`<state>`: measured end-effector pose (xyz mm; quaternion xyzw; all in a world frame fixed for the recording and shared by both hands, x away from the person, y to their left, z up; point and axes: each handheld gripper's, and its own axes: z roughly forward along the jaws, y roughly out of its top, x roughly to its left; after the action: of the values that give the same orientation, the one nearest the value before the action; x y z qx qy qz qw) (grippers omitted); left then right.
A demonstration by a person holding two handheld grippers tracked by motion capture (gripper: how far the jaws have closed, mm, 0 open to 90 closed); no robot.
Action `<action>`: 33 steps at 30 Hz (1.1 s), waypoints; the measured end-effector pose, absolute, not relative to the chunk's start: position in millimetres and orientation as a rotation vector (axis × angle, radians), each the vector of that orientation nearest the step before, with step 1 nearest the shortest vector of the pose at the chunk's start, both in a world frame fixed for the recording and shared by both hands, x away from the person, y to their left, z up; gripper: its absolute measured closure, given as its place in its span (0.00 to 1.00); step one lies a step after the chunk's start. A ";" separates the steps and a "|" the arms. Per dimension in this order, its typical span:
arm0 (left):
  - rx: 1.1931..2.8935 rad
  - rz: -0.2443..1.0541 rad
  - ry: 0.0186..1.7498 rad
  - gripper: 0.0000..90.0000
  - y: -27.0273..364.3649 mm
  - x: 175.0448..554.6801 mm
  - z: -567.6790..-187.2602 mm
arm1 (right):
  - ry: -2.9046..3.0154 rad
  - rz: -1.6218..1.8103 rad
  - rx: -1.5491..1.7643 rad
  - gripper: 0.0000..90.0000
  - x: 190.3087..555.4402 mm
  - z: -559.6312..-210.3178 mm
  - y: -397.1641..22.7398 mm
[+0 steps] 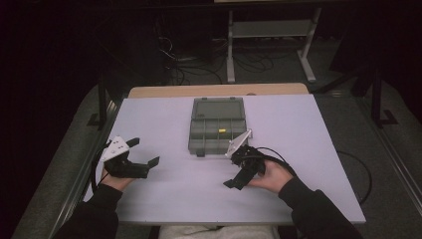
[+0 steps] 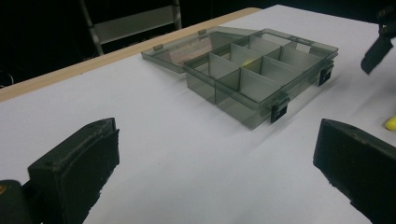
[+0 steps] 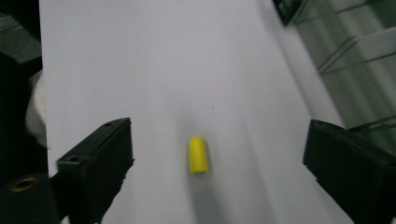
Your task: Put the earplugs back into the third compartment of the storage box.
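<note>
A brightly lit white table (image 1: 298, 149) stands out against a room left almost black around it in the high view, which is soft and grainy overall. Light falls from above, throwing only faint shadows beneath the left gripper (image 1: 144, 154) and right gripper (image 1: 238, 174). In the right gripper view, a yellow earplug (image 3: 197, 154) between the jaws is smeared by motion blur, a grey streak trailing below it, and the tabletop ahead washes out pale. The left gripper view is sharper, its clear organizer box (image 2: 252, 70) catching dull reflections ahead of the jaws.
</note>
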<state>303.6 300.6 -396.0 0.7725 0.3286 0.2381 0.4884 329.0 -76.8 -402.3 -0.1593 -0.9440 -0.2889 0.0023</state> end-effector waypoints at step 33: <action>1.873 0.574 0.800 0.00 300.3 303.4 -396.0 | -3.014 -0.688 -0.366 0.88 321.6 -424.2 -63.7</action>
<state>303.4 300.3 -396.0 0.7714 0.3293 0.2364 0.4905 321.6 -63.7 -424.2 -0.1174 -0.9681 -0.2210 0.0141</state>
